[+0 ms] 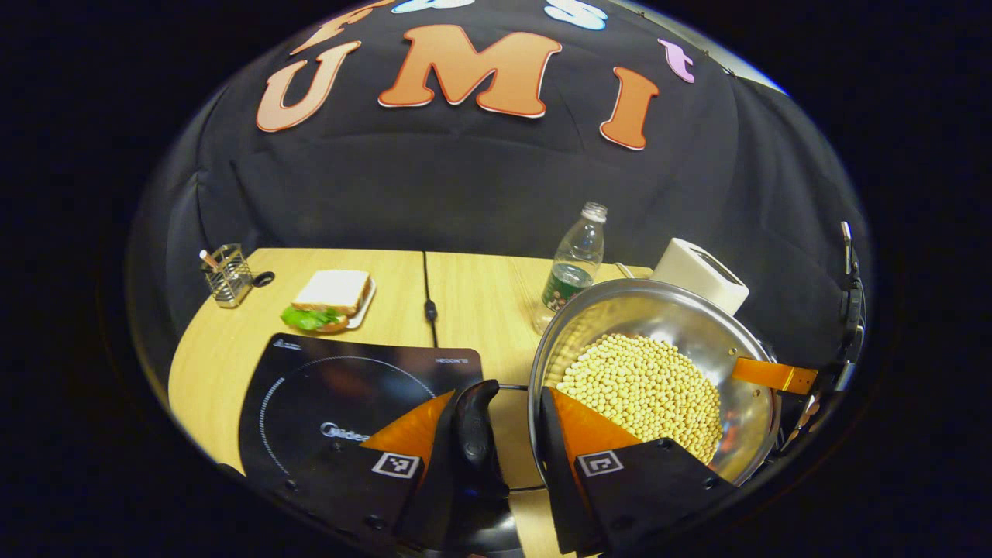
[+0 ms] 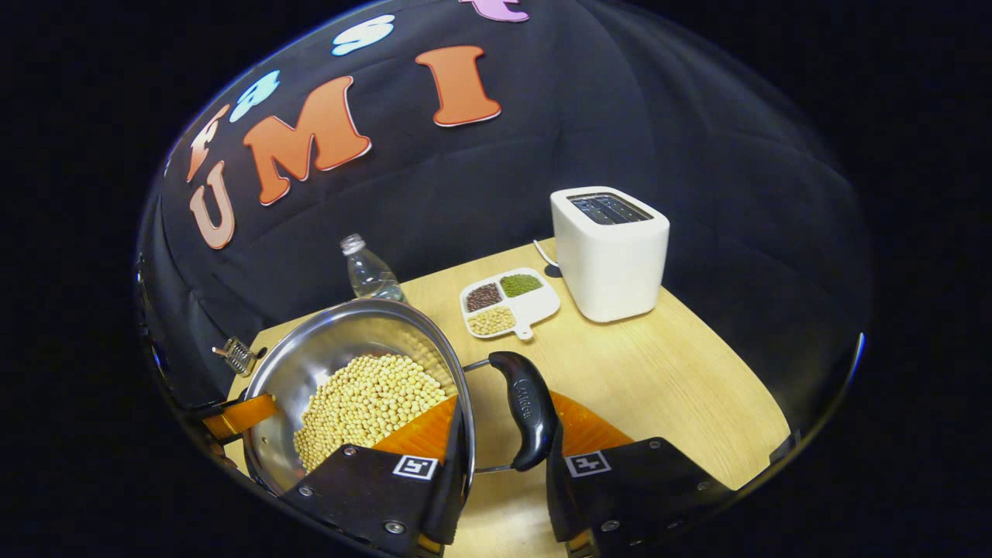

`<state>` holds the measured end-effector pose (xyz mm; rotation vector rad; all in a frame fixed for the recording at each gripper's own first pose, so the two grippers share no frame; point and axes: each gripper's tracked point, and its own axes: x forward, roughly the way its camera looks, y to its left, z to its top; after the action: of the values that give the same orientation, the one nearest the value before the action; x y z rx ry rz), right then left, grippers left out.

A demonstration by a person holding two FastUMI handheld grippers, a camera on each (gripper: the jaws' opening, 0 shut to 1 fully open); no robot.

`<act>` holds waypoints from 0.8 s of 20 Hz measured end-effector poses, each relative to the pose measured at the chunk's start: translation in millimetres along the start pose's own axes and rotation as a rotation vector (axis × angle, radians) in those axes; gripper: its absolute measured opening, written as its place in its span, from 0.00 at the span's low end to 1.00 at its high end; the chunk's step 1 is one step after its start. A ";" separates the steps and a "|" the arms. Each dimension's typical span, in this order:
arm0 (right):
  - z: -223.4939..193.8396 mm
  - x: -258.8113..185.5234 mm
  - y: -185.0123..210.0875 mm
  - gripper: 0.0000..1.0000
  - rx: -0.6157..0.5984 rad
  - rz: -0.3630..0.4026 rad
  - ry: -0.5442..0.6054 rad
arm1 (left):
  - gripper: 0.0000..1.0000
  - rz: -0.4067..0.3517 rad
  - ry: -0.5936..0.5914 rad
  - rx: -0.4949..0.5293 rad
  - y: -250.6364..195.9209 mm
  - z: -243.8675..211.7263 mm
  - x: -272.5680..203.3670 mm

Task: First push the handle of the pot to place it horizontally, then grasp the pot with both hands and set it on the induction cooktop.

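In the left gripper view, a wire utensil holder (image 1: pixel 227 275) stands at the far left of the bench (image 1: pixel 473 287), with a sandwich on a plate (image 1: pixel 332 300) to its right. The induction cooktop (image 1: pixel 341 403) lies at lower left. The left hand-held gripper (image 1: pixel 508 422) is clenched across the pot's rim, one finger outside against the black handle (image 1: pixel 474 422), the other inside the pot (image 1: pixel 659 372) of beans, lower right. A water bottle (image 1: pixel 575 267) stands behind the pot.

In the right gripper view, the pot (image 2: pixel 349 372) sits lower left. The right hand-held gripper (image 2: pixel 504 446) is clenched on the pot's other black handle (image 2: pixel 525 411). A divided dish (image 2: pixel 508 302) and a toaster (image 2: pixel 610 252) stand at centre right.
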<state>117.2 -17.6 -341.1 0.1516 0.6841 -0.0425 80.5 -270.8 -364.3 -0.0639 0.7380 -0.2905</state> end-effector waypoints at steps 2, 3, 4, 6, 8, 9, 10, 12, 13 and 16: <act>0.6 -7.8 19.2 0.46 -0.010 0.015 -0.003 | 0.58 0.008 -0.007 -0.018 21.2 4.8 -11.0; 0.3 -11.4 30.0 0.46 -0.014 0.022 -0.006 | 0.59 0.014 -0.009 -0.025 32.0 6.9 -16.9; 0.2 -13.0 42.4 0.46 -0.022 0.030 -0.008 | 0.60 0.022 -0.012 -0.029 43.5 9.2 -22.6; -4.8 -15.0 64.4 0.46 -0.026 0.049 -0.001 | 0.58 0.041 -0.020 -0.033 63.3 15.3 -34.9; -10.1 -16.8 87.1 0.45 -0.030 0.070 0.008 | 0.60 0.062 -0.024 -0.039 75.7 21.6 -53.3; -13.2 -16.9 97.9 0.45 -0.034 0.080 0.012 | 0.60 0.073 -0.027 -0.041 83.2 26.0 -62.9; -15.5 -16.7 108.7 0.45 -0.038 0.089 0.014 | 0.60 0.082 -0.030 -0.044 86.6 30.3 -71.8; -22.2 -15.9 130.8 0.45 -0.050 0.107 0.027 | 0.62 0.100 -0.023 -0.062 91.6 34.0 -88.6; -27.1 -14.6 141.6 0.45 -0.055 0.116 0.033 | 0.62 0.106 -0.019 -0.070 91.3 34.5 -97.5; -36.4 -10.7 167.3 0.46 -0.062 0.135 0.053 | 0.62 0.133 -0.017 -0.075 95.3 41.4 -109.9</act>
<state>101.0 153.1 -341.2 0.1390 0.7261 0.1123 53.9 -150.2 -277.0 -0.0874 0.7330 -0.1349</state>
